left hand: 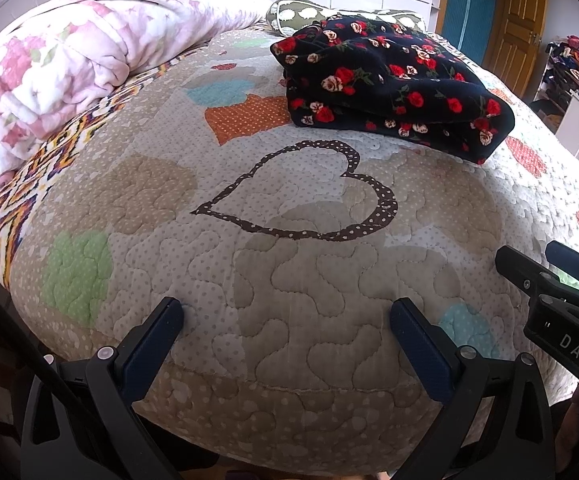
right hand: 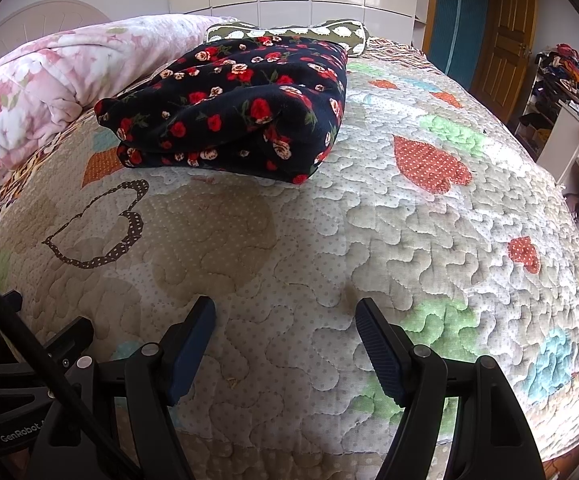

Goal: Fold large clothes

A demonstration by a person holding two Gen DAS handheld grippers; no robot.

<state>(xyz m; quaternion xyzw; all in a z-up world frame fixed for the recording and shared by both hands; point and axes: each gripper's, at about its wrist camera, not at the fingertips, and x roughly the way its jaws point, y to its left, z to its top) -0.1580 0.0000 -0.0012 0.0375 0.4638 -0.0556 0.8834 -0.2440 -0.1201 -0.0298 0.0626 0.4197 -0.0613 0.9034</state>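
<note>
- One bed (left hand: pixel 289 280) fills both views, its quilt bare under the tools; a pink duvet (left hand: pixel 49 72) is bunched along its far left side.
- One garment (left hand: pixel 393 84), dark with red roses, lies on the quilt already folded into a thick packet, near the far middle of the bed and well apart from both tools.
- From the left hand-held gripper (left hand: pixel 287 336) the garment lies ahead and to the right; from the right hand-held gripper (right hand: pixel 285 340) it lies ahead and slightly to the left, with its long axis running across that view.
- Neither hand looks clearly nearer; I judge the right one has the straighter line to it.
- Both hand-held grippers hang over bare quilt with jaws spread wide, released, holding and touching nothing.
</note>
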